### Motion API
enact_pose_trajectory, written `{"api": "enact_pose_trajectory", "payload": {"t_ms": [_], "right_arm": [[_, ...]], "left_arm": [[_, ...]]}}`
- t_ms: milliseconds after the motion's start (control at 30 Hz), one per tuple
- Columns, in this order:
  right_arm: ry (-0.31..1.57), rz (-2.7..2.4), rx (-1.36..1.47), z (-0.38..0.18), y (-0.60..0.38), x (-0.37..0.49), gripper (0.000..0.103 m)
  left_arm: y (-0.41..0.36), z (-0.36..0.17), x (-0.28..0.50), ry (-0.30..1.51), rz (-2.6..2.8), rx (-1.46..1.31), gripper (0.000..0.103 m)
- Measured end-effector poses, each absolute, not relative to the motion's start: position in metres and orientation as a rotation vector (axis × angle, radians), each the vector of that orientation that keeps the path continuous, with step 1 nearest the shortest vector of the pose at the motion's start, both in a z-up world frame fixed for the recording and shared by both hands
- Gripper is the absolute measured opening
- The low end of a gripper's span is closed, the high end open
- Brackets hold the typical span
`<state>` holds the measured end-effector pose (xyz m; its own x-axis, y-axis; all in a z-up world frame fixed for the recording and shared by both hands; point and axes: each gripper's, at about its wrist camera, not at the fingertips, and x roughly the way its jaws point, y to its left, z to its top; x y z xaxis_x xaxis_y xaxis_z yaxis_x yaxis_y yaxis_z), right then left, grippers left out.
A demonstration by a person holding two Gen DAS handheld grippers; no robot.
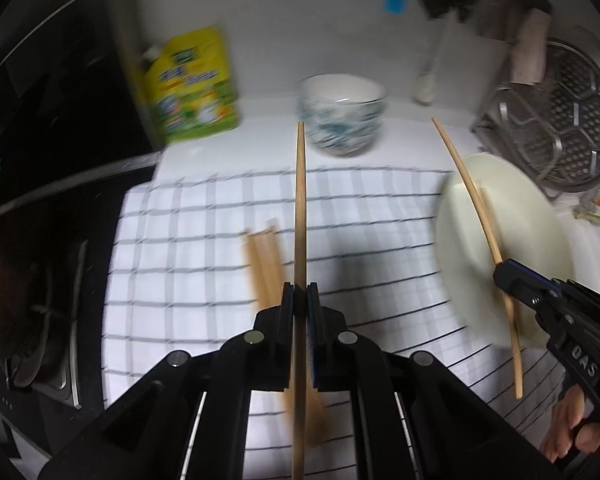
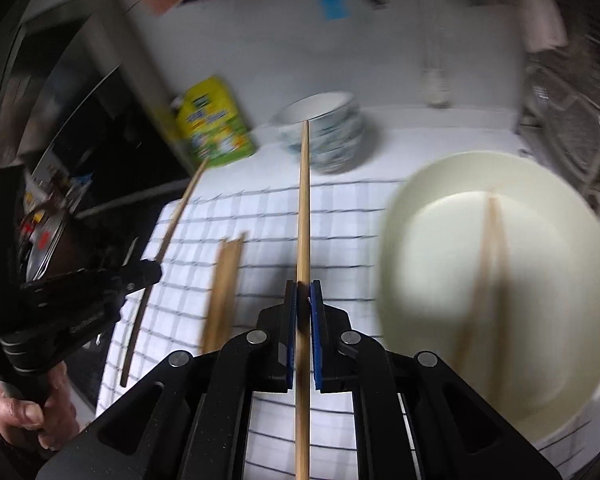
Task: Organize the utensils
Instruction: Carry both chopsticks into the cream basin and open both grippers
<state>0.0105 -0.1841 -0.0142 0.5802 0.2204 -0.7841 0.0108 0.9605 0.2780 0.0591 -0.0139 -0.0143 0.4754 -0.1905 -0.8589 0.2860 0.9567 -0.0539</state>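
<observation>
Each hand-held gripper, left (image 1: 301, 300) and right (image 2: 303, 300), clamps one slender pale wooden chopstick (image 1: 300, 208).

The white letters "DAS" are read on the black body of the right gripper (image 1: 500, 276), as seen in the left wrist view, a little behind its fingertips. Print is carried on the yellow-green pouch (image 1: 194, 88) standing far ahead and to the left of the left gripper (image 1: 300, 304), but it is too blurred to be read.
</observation>
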Motion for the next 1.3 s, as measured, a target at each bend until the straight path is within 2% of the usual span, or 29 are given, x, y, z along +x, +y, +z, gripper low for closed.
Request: {"api": "enact_pose_trajectory", "payload": {"t_ms": [300, 600, 933, 1267, 1300], "right_arm": [[0.941, -0.073, 0.349, -0.024, -0.316, -0.007, 0.007], [0.999, -0.112, 0.350, -0.052, -0.367, -0.015, 0.007], [1.054, -0.055, 0.330, -0.075, -0.371, 0.006, 0.007], [1.078, -0.062, 0.340, -0.086, -0.378, 0.008, 0.007], [1.077, -0.068, 0.339, -0.085, -0.378, 0.007, 0.007]], "left_arm": [[-0.144, 0.006, 0.060, 0.992, -0.488, 0.135, 0.007], [-0.237, -0.028, 0.057, 1.040, -0.565, 0.182, 0.007], [-0.260, -0.074, 0.070, 1.128, -0.514, 0.225, 0.007], [-0.260, -0.084, 0.075, 1.133, -0.474, 0.260, 0.008], [-0.258, -0.083, 0.075, 1.133, -0.473, 0.255, 0.012]]}}
